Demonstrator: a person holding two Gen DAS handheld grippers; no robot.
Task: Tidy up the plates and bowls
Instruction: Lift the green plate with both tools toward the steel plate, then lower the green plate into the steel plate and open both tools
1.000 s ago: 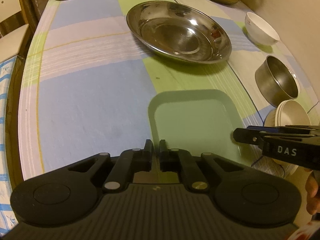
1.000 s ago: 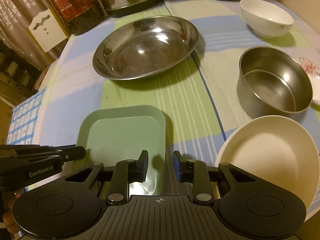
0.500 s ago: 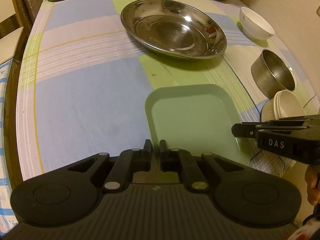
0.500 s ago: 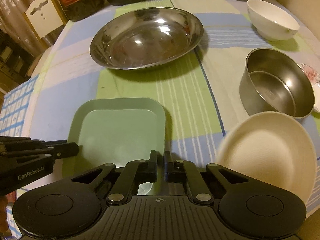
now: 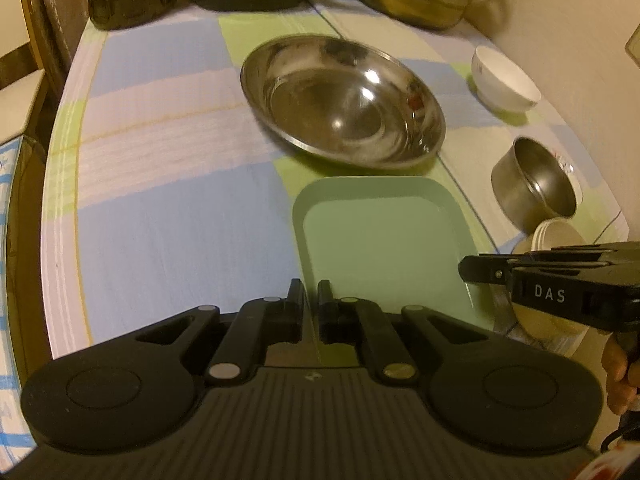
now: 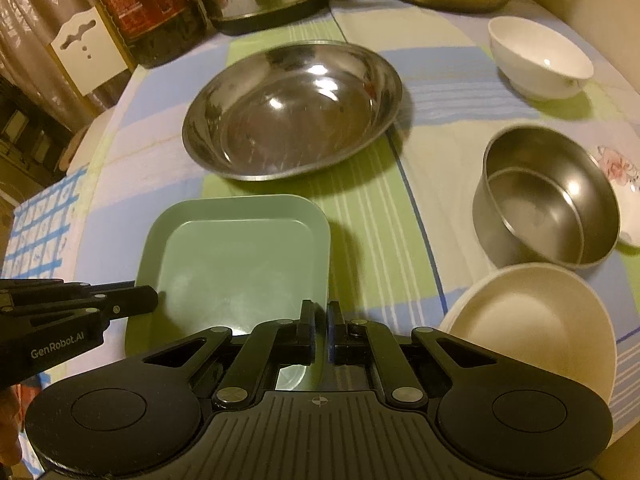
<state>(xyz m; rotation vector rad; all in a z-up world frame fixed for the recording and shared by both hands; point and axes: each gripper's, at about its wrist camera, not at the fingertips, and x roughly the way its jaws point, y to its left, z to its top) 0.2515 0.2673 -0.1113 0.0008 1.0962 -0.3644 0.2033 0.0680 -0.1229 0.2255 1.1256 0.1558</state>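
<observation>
The green tray (image 6: pixel 240 264) is empty. Both grippers pinch its near rim, the left gripper (image 5: pixel 311 294) and right gripper (image 6: pixel 321 314), tilted down. Behind it sits the big steel bowl (image 6: pixel 292 108), empty too.

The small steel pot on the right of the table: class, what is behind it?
Behind the small steel pot a white dish with a pink flower print shows at its far right side. The pot covers part of the dish, so whether they touch cannot be told.

Near rim of green tray (image 6: pixel 240 264) hidden behind right tongs (image 6: pixel 320 328), floral plate (image 6: pixel 624 184) cut by frame edge, cream bowl (image 5: pixel 556 236) partly covered.
</observation>
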